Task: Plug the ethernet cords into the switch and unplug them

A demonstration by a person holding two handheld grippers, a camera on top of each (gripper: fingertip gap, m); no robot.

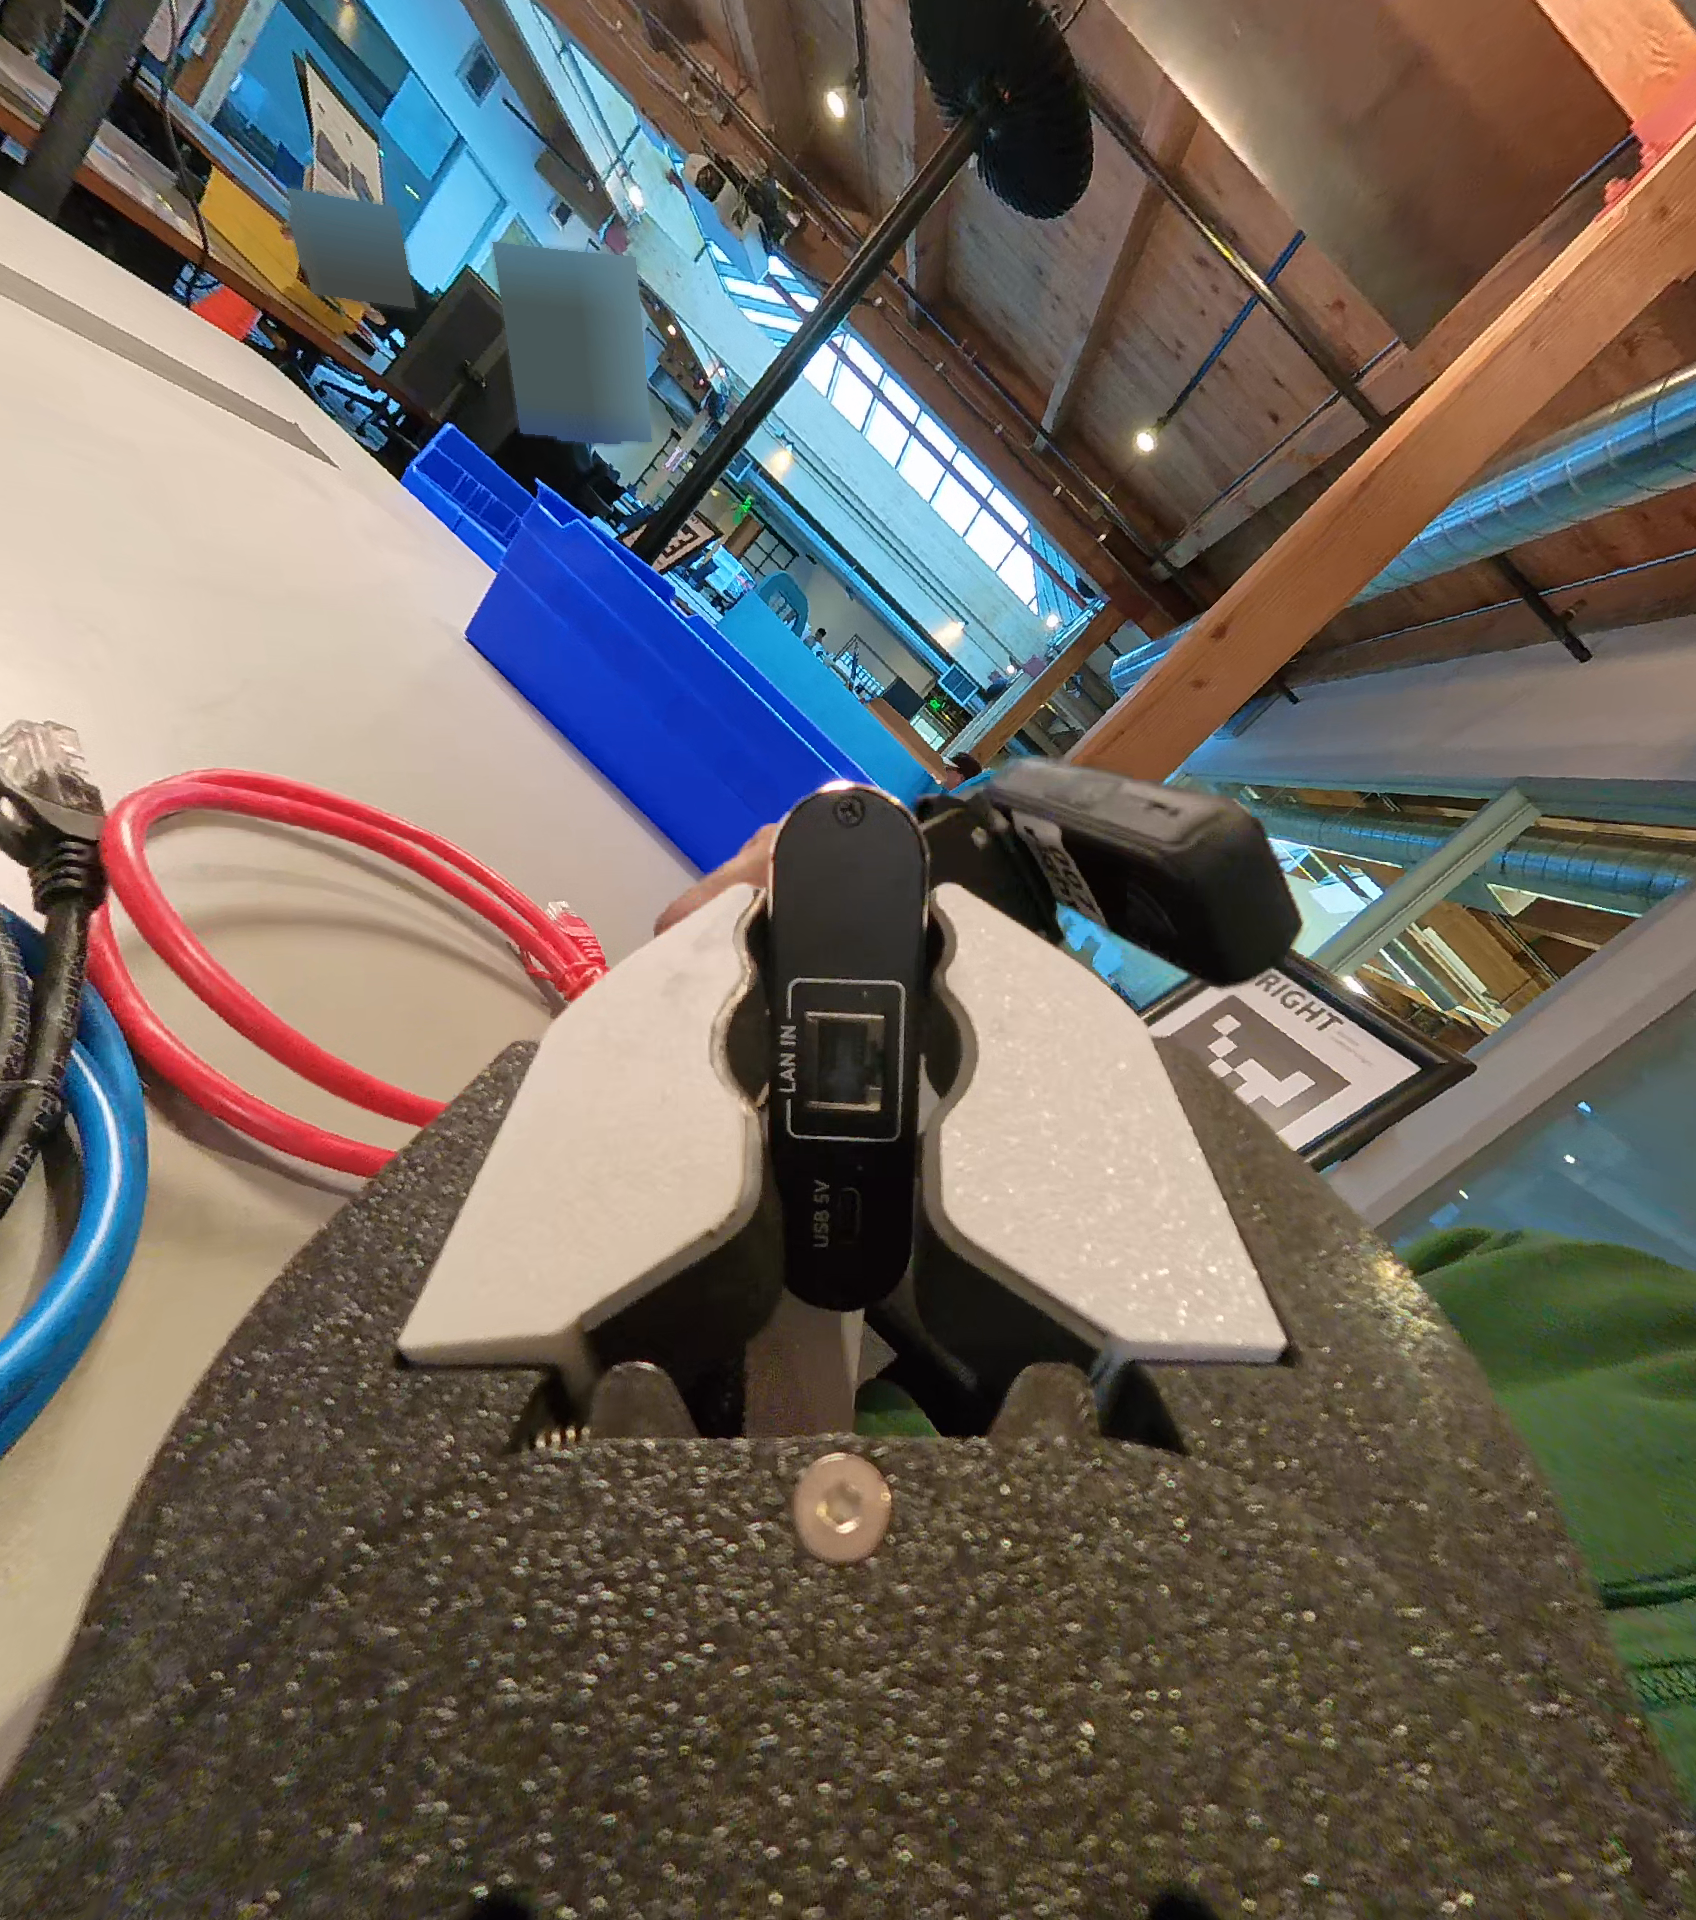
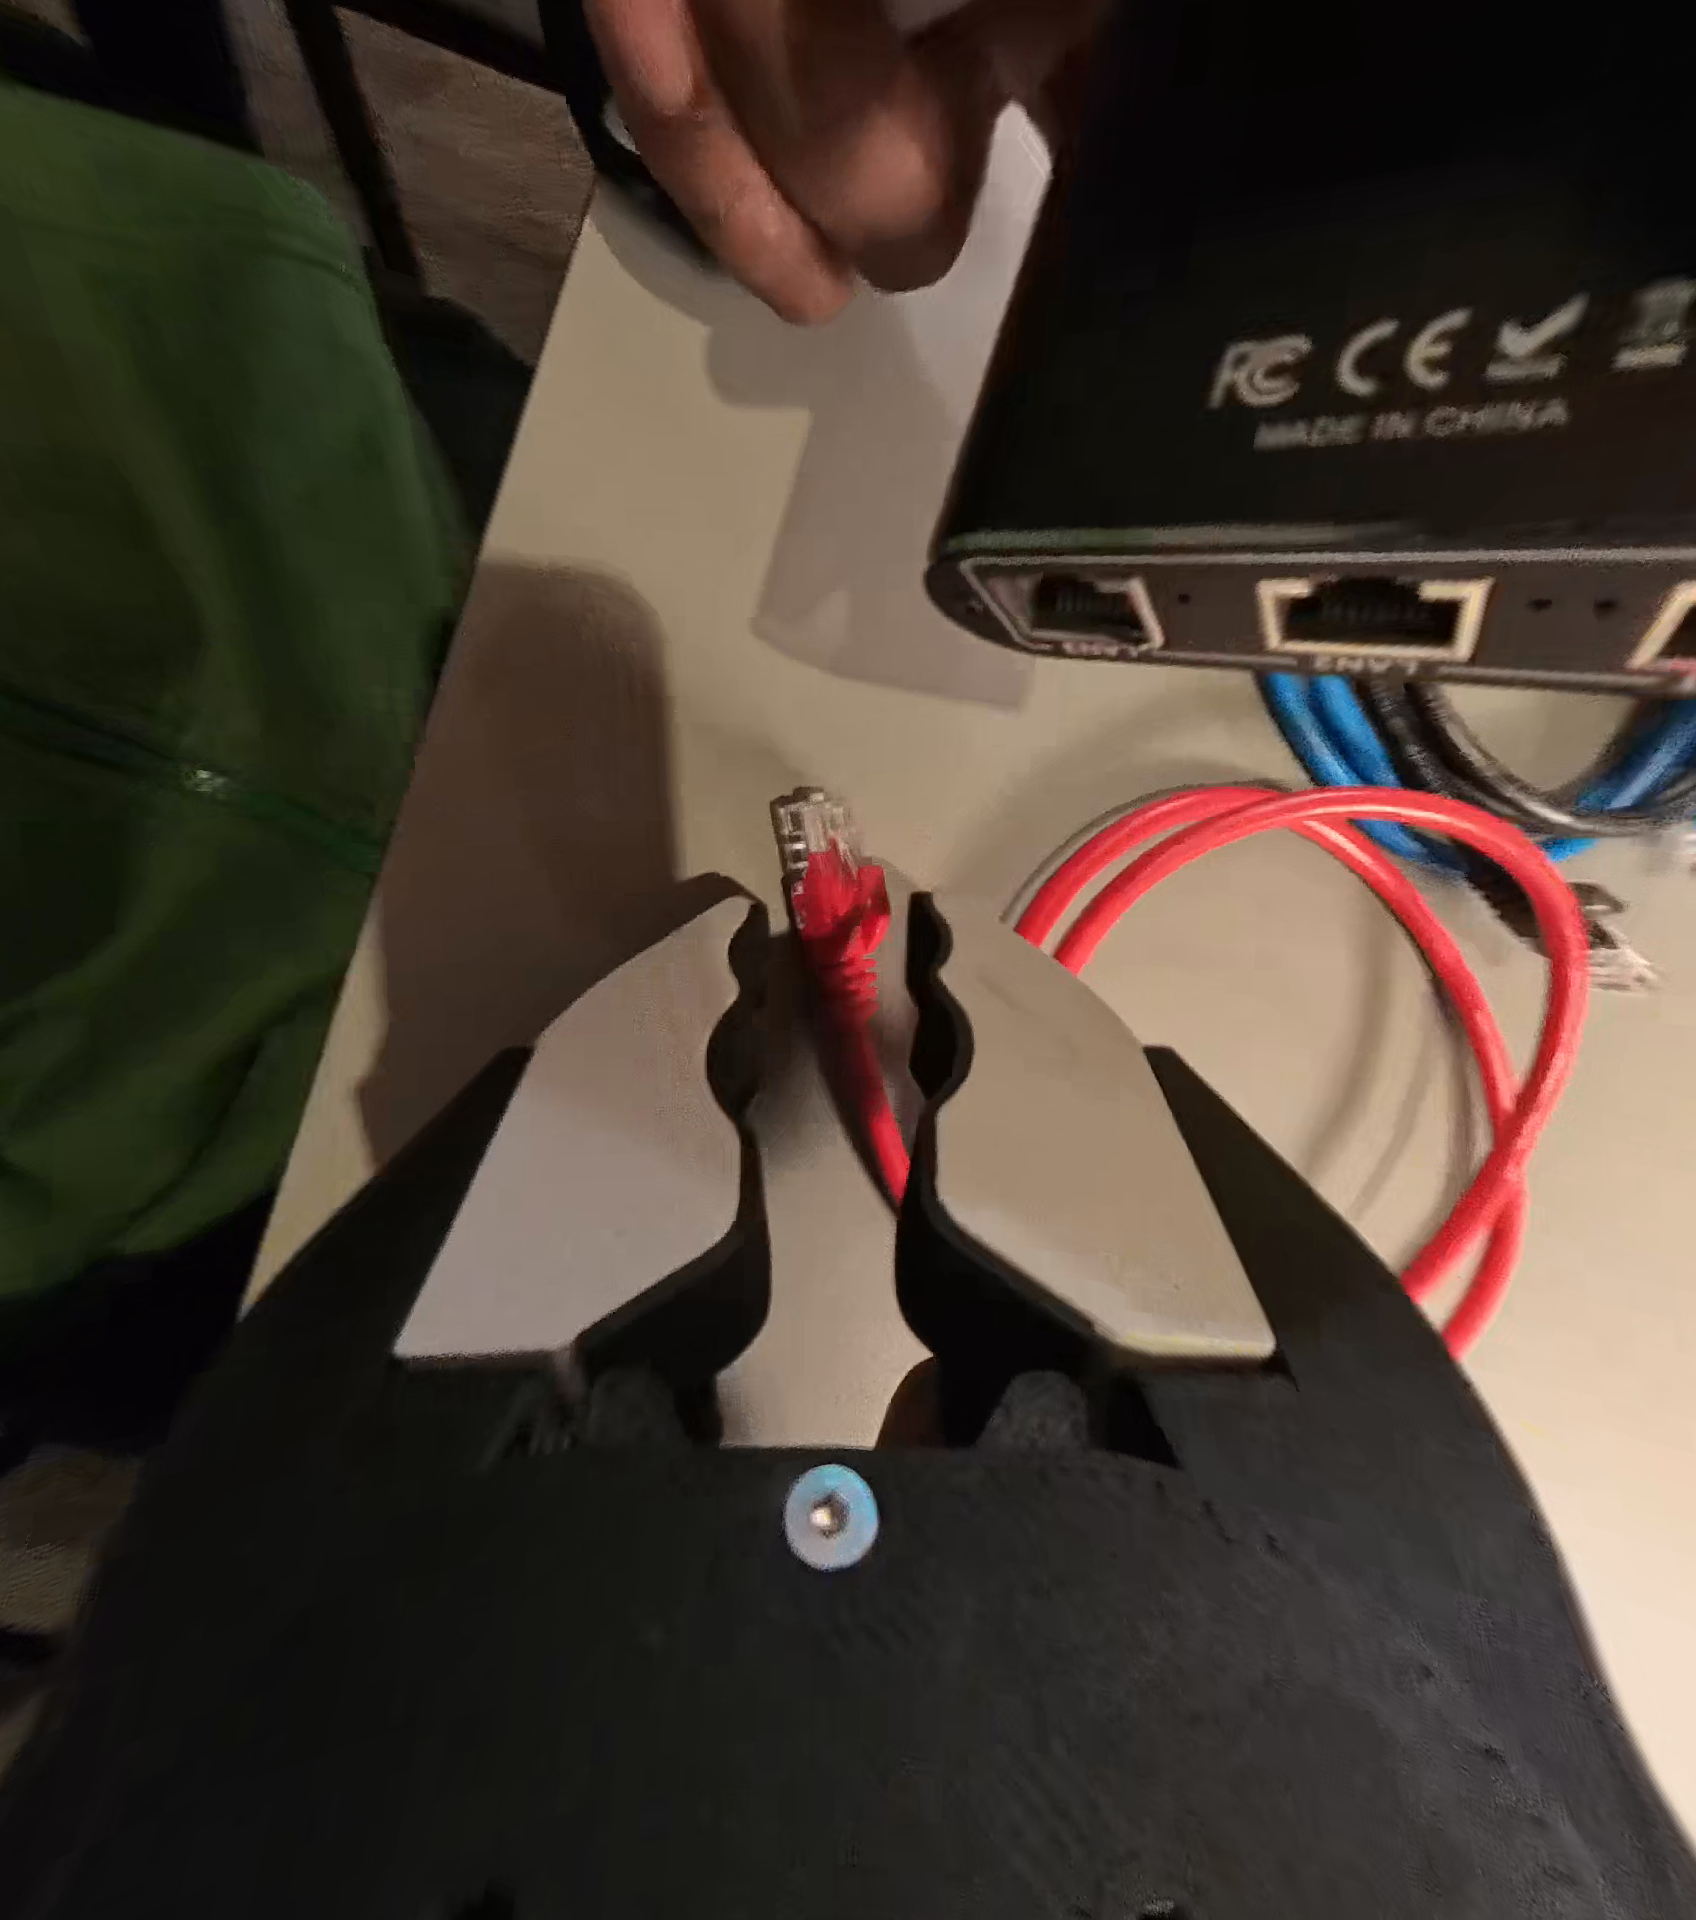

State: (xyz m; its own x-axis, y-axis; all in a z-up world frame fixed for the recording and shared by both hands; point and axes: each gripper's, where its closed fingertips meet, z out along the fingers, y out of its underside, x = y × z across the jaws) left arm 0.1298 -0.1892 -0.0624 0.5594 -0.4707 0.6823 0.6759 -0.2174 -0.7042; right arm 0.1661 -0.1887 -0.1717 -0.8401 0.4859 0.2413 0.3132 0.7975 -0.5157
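Left gripper (image 1: 846,940) clamped on switch (image 1: 846,1049), held aloft; right gripper (image 2: 833,909) part open around red plug (image 2: 828,899), lying on table (image 2: 615,520), not yet pinched; could skid aside if closed off-centre

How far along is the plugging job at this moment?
Done: the left gripper is clamped on the black switch, lifted off the table. In hand: the right gripper, open, straddles the red cord's plug, not yet gripping. Left: every visible port is empty; the blue cord and black cord lie untouched.
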